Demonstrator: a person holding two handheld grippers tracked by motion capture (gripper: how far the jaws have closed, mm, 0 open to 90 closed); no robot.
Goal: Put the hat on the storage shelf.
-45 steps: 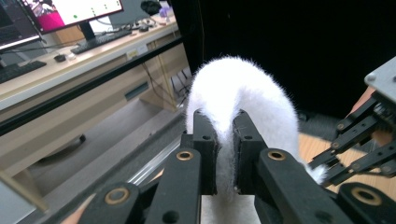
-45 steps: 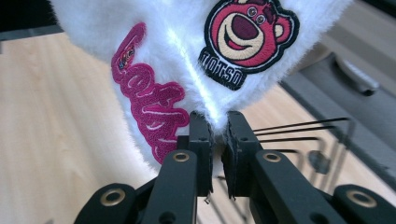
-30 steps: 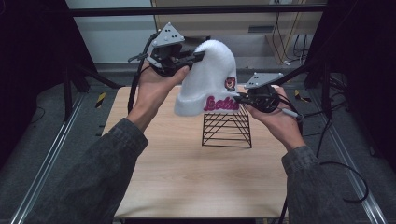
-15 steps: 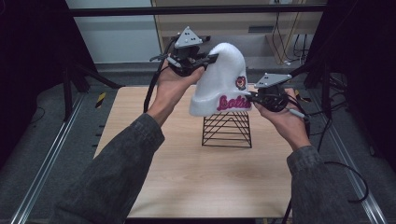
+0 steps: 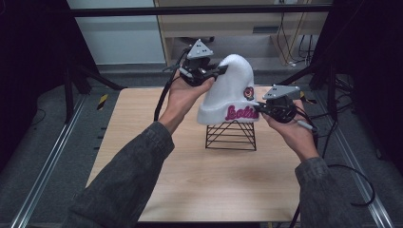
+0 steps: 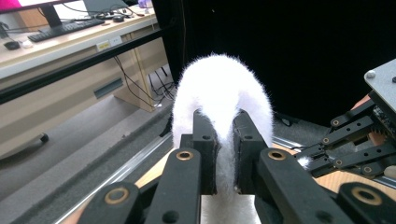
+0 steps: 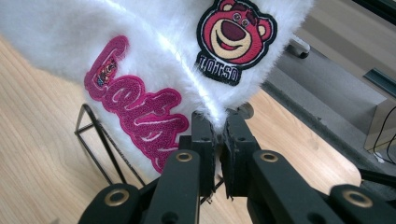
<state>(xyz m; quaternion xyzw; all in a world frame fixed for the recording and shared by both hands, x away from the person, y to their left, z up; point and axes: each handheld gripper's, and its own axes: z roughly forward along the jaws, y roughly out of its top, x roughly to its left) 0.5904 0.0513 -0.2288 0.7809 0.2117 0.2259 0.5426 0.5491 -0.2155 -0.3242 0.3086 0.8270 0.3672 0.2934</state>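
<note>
A white fluffy beanie [image 5: 232, 90] with pink lettering and a bear patch [image 7: 236, 38] hangs over a black wire stand [image 5: 231, 135] at the table's middle. My left gripper [image 5: 220, 71] is shut on the hat's upper left side, and the white fabric [image 6: 224, 100] is pinched between its jaws. At the lower right rim, my right gripper [image 5: 259, 109] is shut on the hat, its jaws closed on the edge [image 7: 217, 123] below the patch. The hat's brim sits at the top of the stand, whose top is hidden.
The wooden table [image 5: 157, 156] has free surface in front of and left of the stand. Black frame posts [image 5: 71, 80] stand at both sides, and a shelf unit with cables [image 5: 285, 33] lies behind. Cables trail from both grippers.
Both grippers have carried the hat to the right and a little lower, so it now hangs over the stand. The left hand has shifted right with it.
</note>
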